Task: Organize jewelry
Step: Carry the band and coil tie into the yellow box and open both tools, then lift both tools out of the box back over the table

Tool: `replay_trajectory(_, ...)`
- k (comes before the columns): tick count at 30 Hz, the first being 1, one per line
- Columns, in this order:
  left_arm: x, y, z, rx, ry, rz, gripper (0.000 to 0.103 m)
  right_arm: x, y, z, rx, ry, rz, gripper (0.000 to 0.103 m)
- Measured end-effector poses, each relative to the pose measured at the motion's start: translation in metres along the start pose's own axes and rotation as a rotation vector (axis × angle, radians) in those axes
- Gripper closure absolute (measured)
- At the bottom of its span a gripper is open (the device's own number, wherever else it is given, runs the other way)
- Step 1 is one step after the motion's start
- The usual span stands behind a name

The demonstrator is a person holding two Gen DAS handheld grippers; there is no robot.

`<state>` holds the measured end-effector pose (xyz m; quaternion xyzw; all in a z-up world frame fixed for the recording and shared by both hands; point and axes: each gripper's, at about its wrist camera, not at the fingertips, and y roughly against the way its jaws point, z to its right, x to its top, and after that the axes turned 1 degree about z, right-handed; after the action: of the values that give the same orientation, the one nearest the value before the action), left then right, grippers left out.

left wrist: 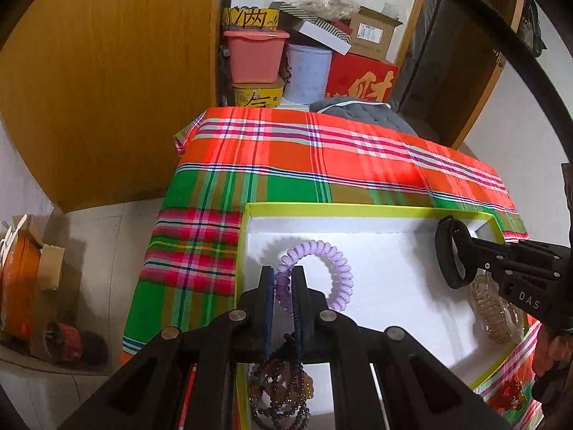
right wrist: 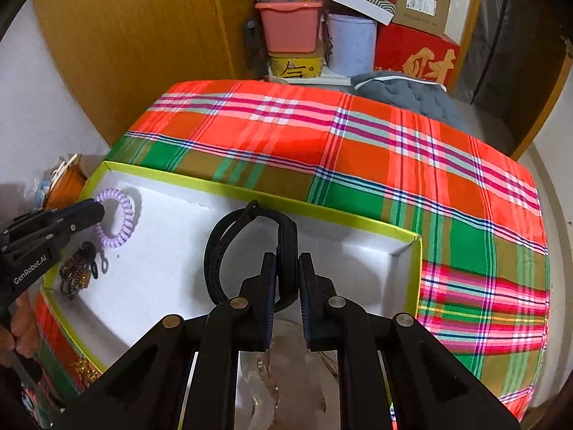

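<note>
A shallow white box with a yellow-green rim (left wrist: 358, 210) sits on a table covered by a red, green and orange plaid cloth (left wrist: 322, 157), and everything that matters lies in relation to that box.

At the box's left side, the left gripper (left wrist: 283, 276) is clamped on a lilac spiral hair tie (left wrist: 322, 268): the coil's near left arc is pinched between the two fingers, while the rest of the loop stands out ahead of the tips over the white floor. Below that gripper, in the box's near left corner, a heap of dark and amber beaded bracelets (left wrist: 283, 390) rests on the floor, seen through the gap beneath the fingers.

Toward the box's right side, the right gripper (right wrist: 287, 272) grips a black band (right wrist: 243, 247), a looped strap. One side of the loop runs between the fingers, and the rest arcs up and to the left, ahead of the tips and near the box's far wall. In the box's near right area a clear amber-tinted hair claw (left wrist: 492, 308) lies beneath this gripper.

Beyond the table, past the box's far rim, stand a pink plastic bin (right wrist: 290, 25) and a red carton (right wrist: 415, 53).
</note>
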<state>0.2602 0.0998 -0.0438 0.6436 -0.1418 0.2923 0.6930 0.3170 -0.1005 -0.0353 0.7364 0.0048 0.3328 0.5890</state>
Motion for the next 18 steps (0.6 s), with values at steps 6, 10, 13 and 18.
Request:
replay_trajectory(6,0.0,-0.002,0.002,0.006,-0.002,-0.007,0.093,0.0,0.0,0.001,-0.005,0.005,-0.015,0.09)
replay_trajectory(10,0.0,0.0,0.002,0.006,-0.002,-0.011,0.093,0.001,0.009,0.002,0.003,-0.008,0.012,0.083)
replay_trajectory(13,0.0,0.006,0.002,0.009,0.001,-0.002,0.093,0.001,0.019,0.003,0.005,-0.017,0.034,0.083)
replay_trajectory(18,-0.005,0.027,0.005,0.003,0.004,0.022,0.093,-0.009,0.045,-0.001,0.016,-0.027,0.072,0.083)
